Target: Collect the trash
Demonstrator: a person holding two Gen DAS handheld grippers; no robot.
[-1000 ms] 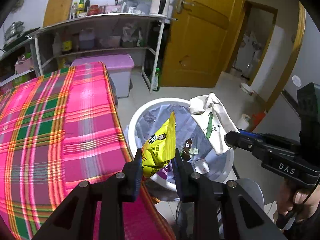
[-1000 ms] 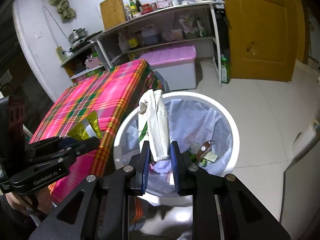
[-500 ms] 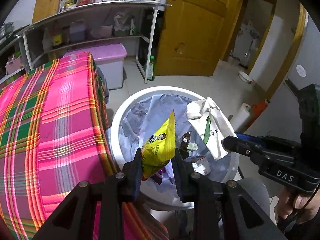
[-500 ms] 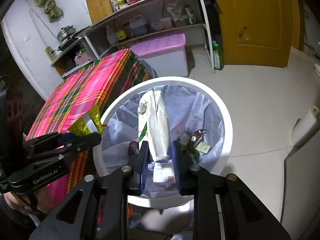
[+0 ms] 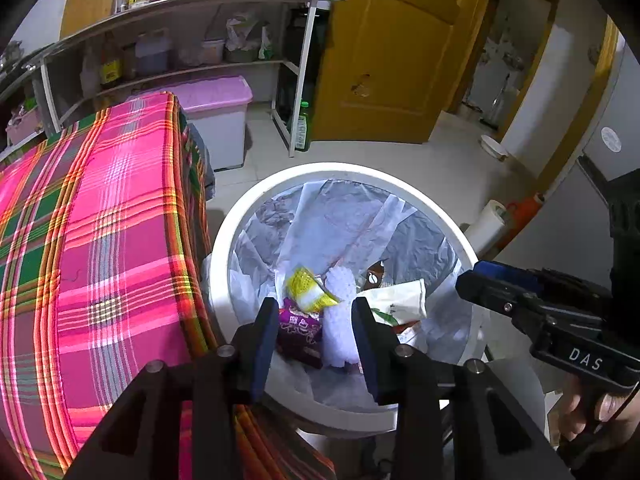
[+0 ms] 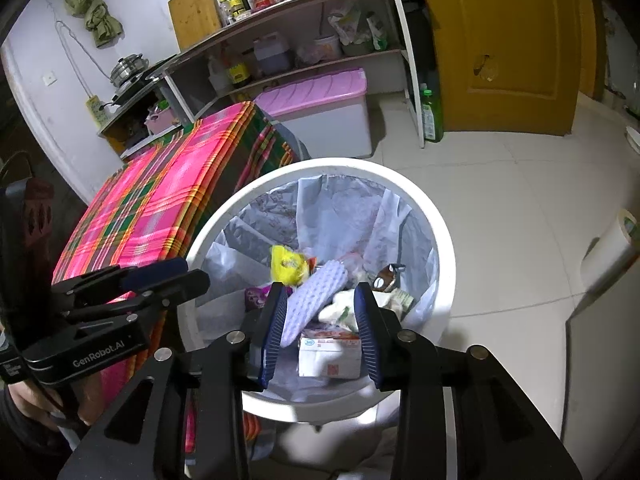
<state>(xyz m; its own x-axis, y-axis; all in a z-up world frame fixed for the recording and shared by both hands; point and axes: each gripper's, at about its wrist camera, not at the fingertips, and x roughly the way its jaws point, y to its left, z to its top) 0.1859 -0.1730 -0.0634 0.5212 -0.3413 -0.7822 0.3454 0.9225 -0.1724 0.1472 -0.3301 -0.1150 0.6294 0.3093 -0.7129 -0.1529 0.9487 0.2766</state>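
A round white trash bin (image 5: 224,240) (image 6: 444,240) with a clear liner stands beside the table. Both grippers hover over its near rim. My left gripper (image 5: 314,312) is open and empty; the yellow snack bag (image 5: 306,288) (image 6: 286,264) lies inside the bin among other trash. My right gripper (image 6: 320,304) is open and empty; the white paper bag with a green leaf print (image 5: 396,300) (image 6: 340,308) lies in the bin. The right gripper also shows in the left wrist view (image 5: 480,284), and the left gripper shows in the right wrist view (image 6: 176,276).
A table with a pink plaid cloth (image 5: 88,232) (image 6: 160,208) stands left of the bin. Behind are a pink-lidded storage box (image 5: 216,112), shelves with bottles (image 6: 304,52), a green bottle (image 6: 432,116), a yellow door (image 5: 384,52), and a paper roll (image 6: 612,248) on the tiled floor.
Both grippers opened. The yellow snack bag dropped from my left gripper and the white paper bag from my right gripper into the bin.
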